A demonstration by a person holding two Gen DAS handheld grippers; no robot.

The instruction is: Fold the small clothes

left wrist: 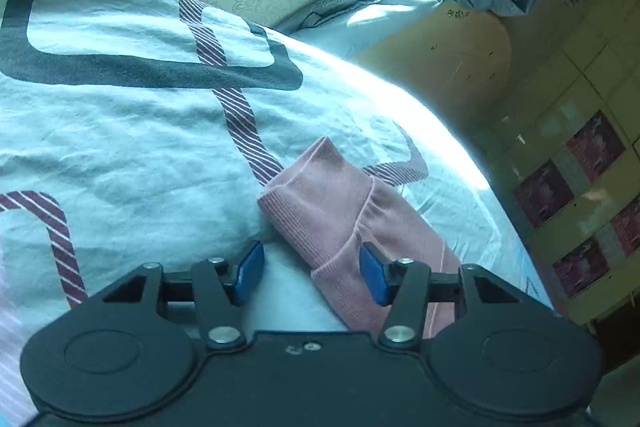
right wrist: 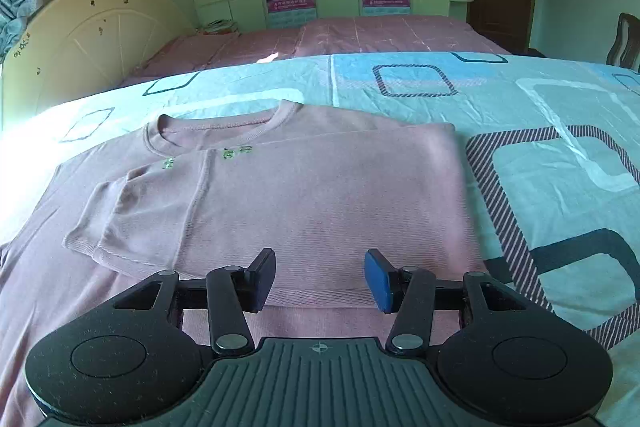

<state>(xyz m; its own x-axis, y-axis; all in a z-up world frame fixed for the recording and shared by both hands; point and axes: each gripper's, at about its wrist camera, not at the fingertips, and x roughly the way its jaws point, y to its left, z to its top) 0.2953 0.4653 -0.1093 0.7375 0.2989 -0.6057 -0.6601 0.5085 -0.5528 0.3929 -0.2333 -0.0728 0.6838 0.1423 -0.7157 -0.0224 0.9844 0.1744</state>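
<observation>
Pink shirt (right wrist: 304,195) lying flat on patterned bed sheet (right wrist: 540,115), right half folded over the middle, sleeve (right wrist: 120,219) on top. Right gripper (right wrist: 320,279) spread wide just above the near hem, holding nothing. Left gripper (left wrist: 312,273) likewise spread, empty, over a pink sleeve end (left wrist: 340,211) near the bed edge.

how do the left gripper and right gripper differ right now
The left gripper hangs over the end of a pink sleeve lying on the bedsheet; the right gripper hangs over the folded-in body of the pink shirt. The left shows two blue pads; the right shows one blue, one dark. Both have open jaws holding nothing.
</observation>
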